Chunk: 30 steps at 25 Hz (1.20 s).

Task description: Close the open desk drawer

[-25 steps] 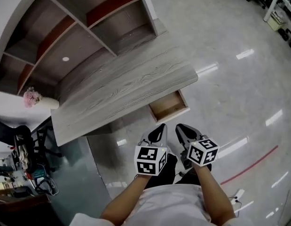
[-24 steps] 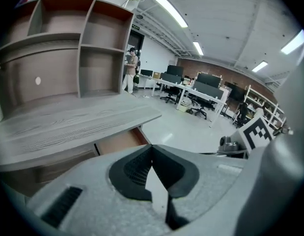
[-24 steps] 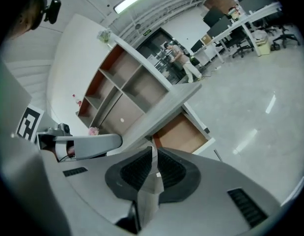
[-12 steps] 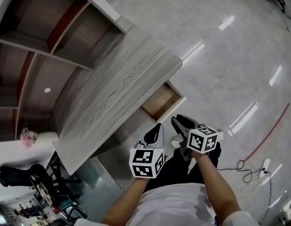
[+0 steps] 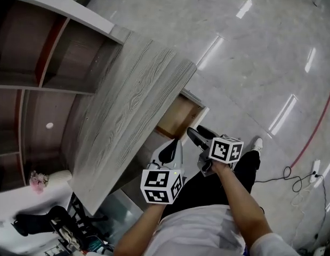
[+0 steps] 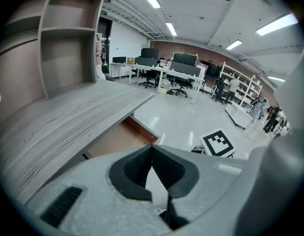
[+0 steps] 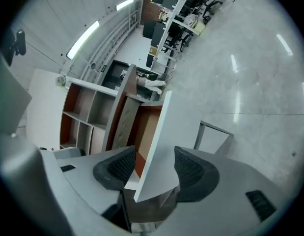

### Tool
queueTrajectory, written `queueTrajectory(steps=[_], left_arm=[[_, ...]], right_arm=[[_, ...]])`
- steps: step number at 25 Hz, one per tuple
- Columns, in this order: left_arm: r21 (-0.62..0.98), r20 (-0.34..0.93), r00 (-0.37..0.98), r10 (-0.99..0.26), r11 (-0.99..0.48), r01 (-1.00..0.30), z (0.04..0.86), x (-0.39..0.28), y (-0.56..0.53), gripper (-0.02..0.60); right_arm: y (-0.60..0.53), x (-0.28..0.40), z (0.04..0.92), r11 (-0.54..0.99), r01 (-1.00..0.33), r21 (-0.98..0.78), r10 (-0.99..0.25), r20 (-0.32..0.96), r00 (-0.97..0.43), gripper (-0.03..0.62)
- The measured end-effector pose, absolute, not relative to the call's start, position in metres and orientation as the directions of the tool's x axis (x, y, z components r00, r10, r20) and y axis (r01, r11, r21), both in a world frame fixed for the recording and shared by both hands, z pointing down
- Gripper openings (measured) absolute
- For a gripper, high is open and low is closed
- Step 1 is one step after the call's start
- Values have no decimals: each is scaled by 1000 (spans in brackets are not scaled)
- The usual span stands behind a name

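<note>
Polished grey floor (image 5: 250, 63) of an open office lies under everything, with a grey wood-grain desk (image 5: 133, 116) and a shelving unit (image 5: 42, 52) behind it.

Seen in its own view, the right gripper (image 7: 155, 163) has its jaws spread wide. They have just been opening, and the white drawer front (image 7: 166, 127) stands edge-on between the ribbed pads (image 7: 120, 165). A gap shows beside at least the left pad, so nothing is clamped. The left gripper (image 6: 152, 149) has its jaws together at the tips, holds nothing, and hangs just beside the right one, clear of the desk.

The drawer (image 5: 177, 116) is pulled out from under the desk's near corner, so the closing itself is not yet done. Judging by this, only the approach is finished. What is left is to press or grip the front and push it in until it sits flush under the desktop.

As for contents, the visible part of the drawer shows only a bare wooden bottom (image 6: 117, 137) and reddish side walls. Its rear portion is hidden under the desktop. The shelf compartments in sight look empty.
</note>
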State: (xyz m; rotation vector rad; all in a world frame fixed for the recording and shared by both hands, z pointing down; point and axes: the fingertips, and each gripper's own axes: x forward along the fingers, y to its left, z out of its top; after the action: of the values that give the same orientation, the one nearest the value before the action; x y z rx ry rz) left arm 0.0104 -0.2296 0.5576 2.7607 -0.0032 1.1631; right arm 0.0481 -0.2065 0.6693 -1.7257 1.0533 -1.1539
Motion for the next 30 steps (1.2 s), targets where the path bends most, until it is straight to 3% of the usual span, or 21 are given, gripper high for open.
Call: queueTrajectory(steps=[11, 30], left_arm=[[97, 716, 696, 51, -995, -26, 561, 15, -248, 3], [86, 692, 721, 45, -996, -21, 550, 14, -253, 3]], right_arm=[[-214, 57, 688, -333, -142, -932, -916, 285, 283, 219], [-224, 59, 638, -281, -193, -940, -925, 212, 315, 207]])
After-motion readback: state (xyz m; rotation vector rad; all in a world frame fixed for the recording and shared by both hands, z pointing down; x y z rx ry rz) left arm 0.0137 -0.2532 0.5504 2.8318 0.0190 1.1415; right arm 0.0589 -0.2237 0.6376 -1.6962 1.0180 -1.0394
